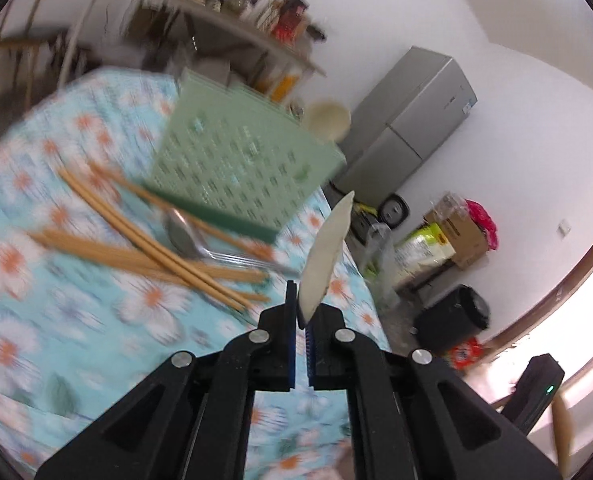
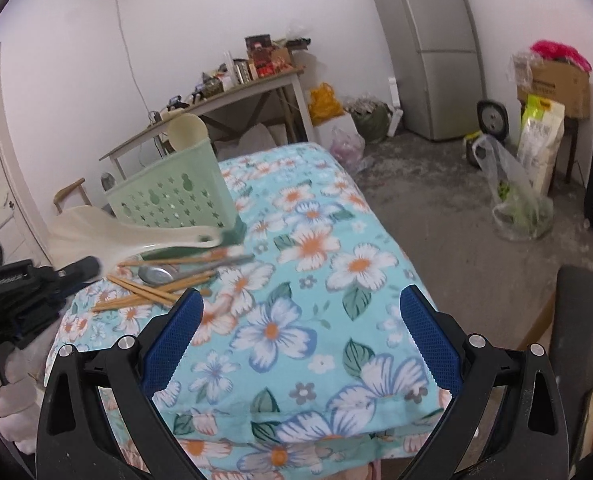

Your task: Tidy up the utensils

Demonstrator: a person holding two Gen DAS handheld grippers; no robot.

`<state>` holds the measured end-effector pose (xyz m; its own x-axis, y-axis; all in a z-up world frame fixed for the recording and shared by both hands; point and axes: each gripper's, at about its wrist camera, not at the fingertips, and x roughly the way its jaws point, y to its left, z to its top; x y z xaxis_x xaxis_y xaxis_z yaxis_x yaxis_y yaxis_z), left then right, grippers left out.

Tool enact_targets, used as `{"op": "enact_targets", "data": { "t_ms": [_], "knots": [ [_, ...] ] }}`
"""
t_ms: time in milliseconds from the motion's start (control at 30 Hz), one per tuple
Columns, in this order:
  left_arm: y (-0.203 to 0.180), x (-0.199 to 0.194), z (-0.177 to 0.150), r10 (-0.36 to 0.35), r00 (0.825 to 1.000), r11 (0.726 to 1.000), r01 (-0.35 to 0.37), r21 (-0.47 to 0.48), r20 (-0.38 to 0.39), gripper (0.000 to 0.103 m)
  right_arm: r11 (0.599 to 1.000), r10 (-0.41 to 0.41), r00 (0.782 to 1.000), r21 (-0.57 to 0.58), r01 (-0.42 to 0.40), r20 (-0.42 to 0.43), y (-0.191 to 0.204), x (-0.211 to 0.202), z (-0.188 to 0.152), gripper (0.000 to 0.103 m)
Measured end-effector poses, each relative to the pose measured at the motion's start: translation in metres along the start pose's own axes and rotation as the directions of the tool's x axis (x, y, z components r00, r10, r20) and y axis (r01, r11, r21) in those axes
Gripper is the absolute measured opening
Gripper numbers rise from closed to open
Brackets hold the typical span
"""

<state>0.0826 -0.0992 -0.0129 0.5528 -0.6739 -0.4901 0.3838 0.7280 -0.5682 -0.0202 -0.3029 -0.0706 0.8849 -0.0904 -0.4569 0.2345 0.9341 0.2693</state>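
A: Nearest the lens, left wrist view: what does the left gripper (image 1: pixel 302 316) hold?

B: Its jaws are pressed together on the handle end of a cream plastic spoon (image 1: pixel 328 248); the spoon stands edge-on above the fingertips, clear of the flowered tablecloth (image 1: pixel 56 312).

A: And the same spoon in the right wrist view?

B: The cream plastic spoon (image 2: pixel 108 234) lies broadside there, its wide bowl toward the left gripper (image 2: pixel 78 270) and its narrow end just in front of the green basket (image 2: pixel 172 196).

A: State of the right gripper (image 2: pixel 302 316)?

B: Jaws spread wide, blue pads (image 2: pixel 172 336) bare, nothing between them; it hangs over the near part of the tablecloth.

A: Where are the remaining utensils?

B: Wooden chopsticks (image 1: pixel 136 248) lie scattered and crossing beside the basket's base; a metal spoon (image 1: pixel 184 236) lies among them, touching several sticks. A second cream utensil (image 2: pixel 186 130) stands upright in the basket, rising above its rim.

A: Background?

B: A grey refrigerator (image 2: pixel 428 48) and a cluttered side table (image 2: pixel 232 88) stand against the white walls.
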Motion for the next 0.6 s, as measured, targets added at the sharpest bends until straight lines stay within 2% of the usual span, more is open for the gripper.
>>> {"op": "enact_targets", "data": {
  "t_ms": [133, 333, 433, 567, 600],
  "knots": [
    [0.020, -0.036, 0.016, 0.064, 0.992, 0.998, -0.067, 0.022, 0.109, 0.003, 0.999, 0.036, 0.999, -0.034, -0.035, 0.020, 0.014, 0.005, 0.012, 0.095],
    [0.053, -0.078, 0.033, 0.151, 0.961, 0.988, -0.152, -0.014, 0.230, 0.003, 0.984, 0.129, 0.992, -0.126, -0.128, 0.003, 0.055, 0.028, 0.025, 0.088],
    [0.067, -0.091, 0.037, 0.186, 0.948, 0.982, -0.184, -0.035, 0.259, 0.003, 0.970, 0.167, 0.986, -0.176, -0.168, -0.017, 0.076, 0.041, 0.028, 0.082],
    [0.089, -0.097, 0.041, 0.212, 0.938, 0.977, -0.201, -0.066, 0.274, 0.003, 0.942, 0.213, 0.974, -0.249, -0.226, -0.079, 0.107, 0.069, 0.032, 0.067],
    [0.090, -0.098, 0.041, 0.214, 0.937, 0.977, -0.203, -0.069, 0.276, 0.003, 0.933, 0.217, 0.971, -0.273, -0.235, -0.096, 0.115, 0.077, 0.033, 0.060]
  ]
}}
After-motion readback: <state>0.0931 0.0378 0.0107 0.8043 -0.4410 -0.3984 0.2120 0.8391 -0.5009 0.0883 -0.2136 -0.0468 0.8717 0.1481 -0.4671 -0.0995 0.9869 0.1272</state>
